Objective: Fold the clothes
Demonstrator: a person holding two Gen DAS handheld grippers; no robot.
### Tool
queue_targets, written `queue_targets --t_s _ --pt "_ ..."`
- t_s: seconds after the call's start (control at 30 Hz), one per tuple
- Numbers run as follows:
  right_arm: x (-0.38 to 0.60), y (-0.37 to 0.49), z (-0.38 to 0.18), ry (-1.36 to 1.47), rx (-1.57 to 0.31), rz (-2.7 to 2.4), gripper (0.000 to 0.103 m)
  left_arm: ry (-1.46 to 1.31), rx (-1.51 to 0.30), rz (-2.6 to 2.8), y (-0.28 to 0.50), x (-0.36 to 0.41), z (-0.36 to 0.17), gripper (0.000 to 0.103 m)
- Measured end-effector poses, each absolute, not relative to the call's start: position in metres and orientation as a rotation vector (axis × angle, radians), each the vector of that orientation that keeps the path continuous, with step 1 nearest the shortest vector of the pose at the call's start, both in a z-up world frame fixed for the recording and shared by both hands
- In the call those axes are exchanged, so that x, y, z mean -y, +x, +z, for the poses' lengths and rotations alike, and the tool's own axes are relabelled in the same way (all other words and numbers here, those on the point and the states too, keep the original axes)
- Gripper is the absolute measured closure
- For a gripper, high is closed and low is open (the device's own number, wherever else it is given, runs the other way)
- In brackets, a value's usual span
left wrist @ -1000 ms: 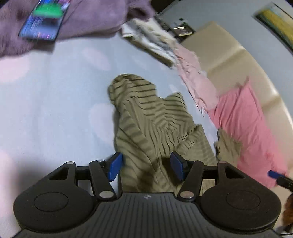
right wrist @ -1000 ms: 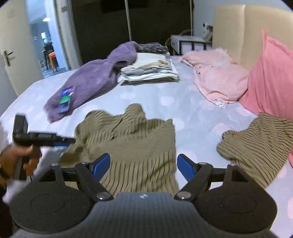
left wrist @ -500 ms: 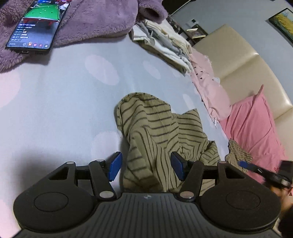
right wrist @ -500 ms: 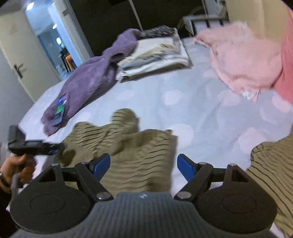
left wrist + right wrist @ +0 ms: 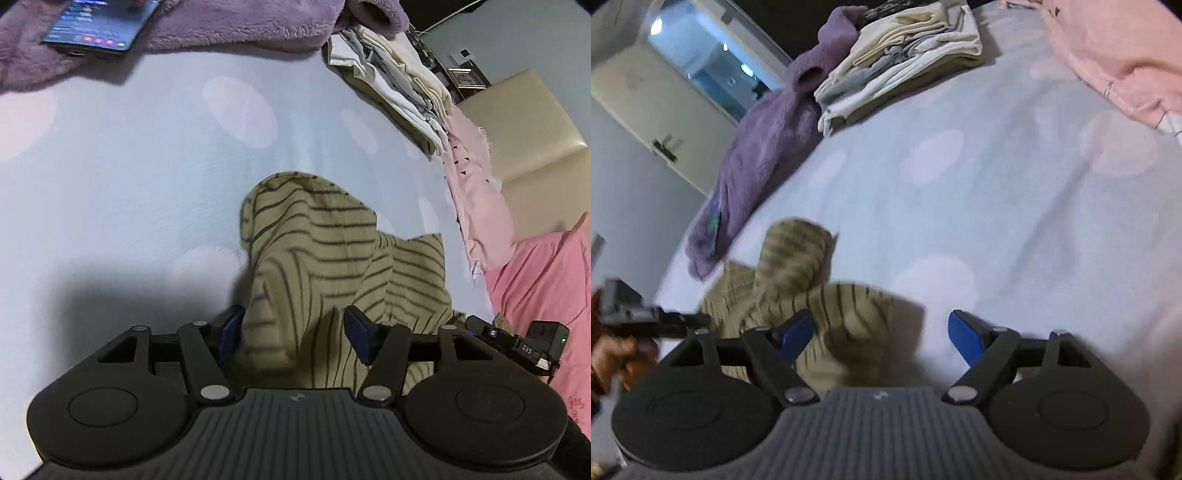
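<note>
Since half a second ago both cameras have dropped lower and closer to the striped garment, which now fills the space between my left gripper's blue pads; the phone on the purple fleece has slid toward the far left edge of that view. I see the olive striped top lying bunched near the near edge of the bed sheet, with a rounded hump of cloth at its far end. My left jaws stand apart with fabric rising between them, but I cannot tell whether the pads press it yet. My right gripper is spread wide, its left pad over the garment's near edge and its right pad over bare sheet. To do this step well, I judge I should close each jaw on a single edge layer, not on a bunch, and lift evenly so the knit spreads flat before folding. From the left view I get the sharp stripes, the folded stack, the pink cloth and pink pillow at right. Only the right view, blurred, shows the doorway and my hand holding the left tool.
</note>
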State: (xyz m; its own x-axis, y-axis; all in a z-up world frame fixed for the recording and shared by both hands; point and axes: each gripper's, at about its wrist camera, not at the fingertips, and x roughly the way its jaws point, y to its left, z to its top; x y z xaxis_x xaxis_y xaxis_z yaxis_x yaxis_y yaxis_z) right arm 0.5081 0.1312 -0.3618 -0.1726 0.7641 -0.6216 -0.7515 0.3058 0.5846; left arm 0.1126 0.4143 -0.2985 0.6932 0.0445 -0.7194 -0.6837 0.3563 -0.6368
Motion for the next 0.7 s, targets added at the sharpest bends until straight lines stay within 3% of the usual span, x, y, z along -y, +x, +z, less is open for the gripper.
queue_targets --t_s 0.03,0.1,0.17,0.2,0.3,0.37,0.4,0.7 --pt "-0.137 0.509 -0.362 0.009 -1.113 1.355 0.02 -1.118 -0.68 0.498 0.116 -0.419 -0.299 0.055" --pt "-0.149 0.507 -0.361 -0.022 -1.118 1.376 0.023 -1.105 -0.706 0.464 0.121 -0.425 -0.302 0.072" --pt "-0.16 0.503 -0.36 -0.061 -1.143 1.389 0.035 -1.091 -0.736 0.432 0.127 -0.432 -0.305 0.08" --pt "-0.164 0.5 -0.359 -0.084 -1.164 1.394 0.047 -1.097 -0.741 0.422 0.126 -0.434 -0.307 0.082" --pt "-0.17 0.487 -0.354 -0.146 -1.176 1.39 0.053 -1.126 -0.732 0.394 0.121 -0.439 -0.312 0.088" --pt "-0.171 0.479 -0.351 -0.201 -1.157 1.356 0.083 -1.115 -0.748 0.39 0.119 -0.44 -0.312 0.101" --pt "-0.173 0.476 -0.35 -0.231 -1.146 1.338 0.099 -1.104 -0.745 0.381 0.118 -0.44 -0.311 0.102" --pt "-0.159 0.455 -0.315 -0.182 -1.006 1.36 0.1 -1.065 -0.603 0.274 0.095 -0.421 -0.283 0.103"
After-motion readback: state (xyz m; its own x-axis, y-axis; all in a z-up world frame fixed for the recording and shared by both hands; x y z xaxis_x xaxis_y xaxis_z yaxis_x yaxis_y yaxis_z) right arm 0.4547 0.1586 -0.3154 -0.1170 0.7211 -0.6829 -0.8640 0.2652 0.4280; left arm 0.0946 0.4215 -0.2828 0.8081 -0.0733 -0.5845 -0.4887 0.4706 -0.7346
